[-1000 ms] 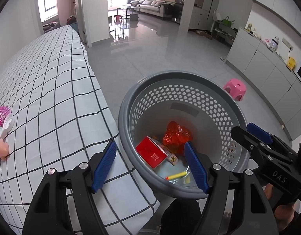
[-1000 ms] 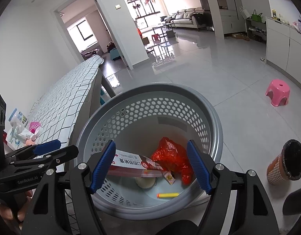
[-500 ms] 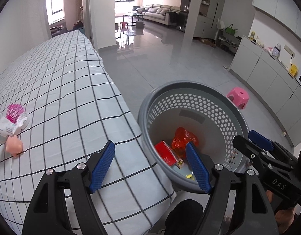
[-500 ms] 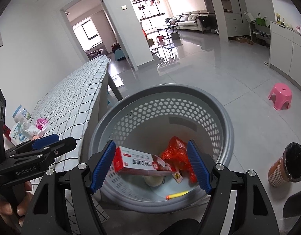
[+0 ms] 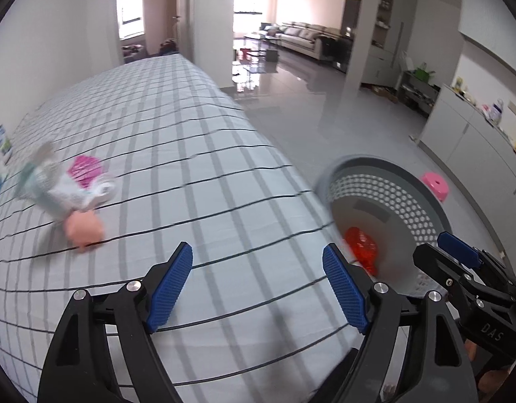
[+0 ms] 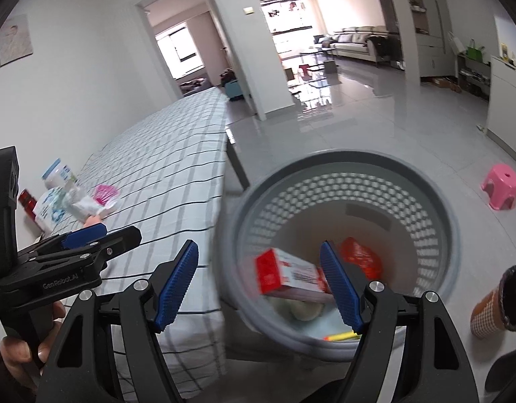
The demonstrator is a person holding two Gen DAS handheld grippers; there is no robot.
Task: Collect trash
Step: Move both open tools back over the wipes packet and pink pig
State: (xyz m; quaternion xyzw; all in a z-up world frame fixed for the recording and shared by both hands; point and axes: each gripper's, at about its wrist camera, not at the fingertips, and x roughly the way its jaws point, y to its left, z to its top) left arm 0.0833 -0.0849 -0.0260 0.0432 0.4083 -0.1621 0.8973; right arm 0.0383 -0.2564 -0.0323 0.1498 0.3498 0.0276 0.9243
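A grey perforated trash basket [image 6: 435,201] stands on the floor beside the checked table [image 5: 190,168]; it also shows in the left wrist view [image 5: 422,184]. It holds a red and white box [image 6: 288,275], a crumpled red bag [image 6: 362,255] and a yellow stick [image 6: 341,336]. My left gripper [image 5: 258,285] is open and empty above the table's near edge. Ahead of it on the left lie a white wrapper [image 5: 56,191], a pink cup [image 5: 86,168] and a peach lump [image 5: 83,230]. My right gripper [image 6: 259,285] is open and empty over the basket's left rim.
A bottle [image 6: 58,176], a white pack [image 6: 48,210] and a red can [image 6: 28,203] stand at the table's wall side. A brown checked cup [image 6: 496,305] and a pink stool [image 6: 501,186] stand on the floor right of the basket. White cabinets [image 5: 476,141] line the right wall.
Both grippers have swung left, away from the basket and toward the table. The left now faces the trash on the table. The red box sits in the basket.
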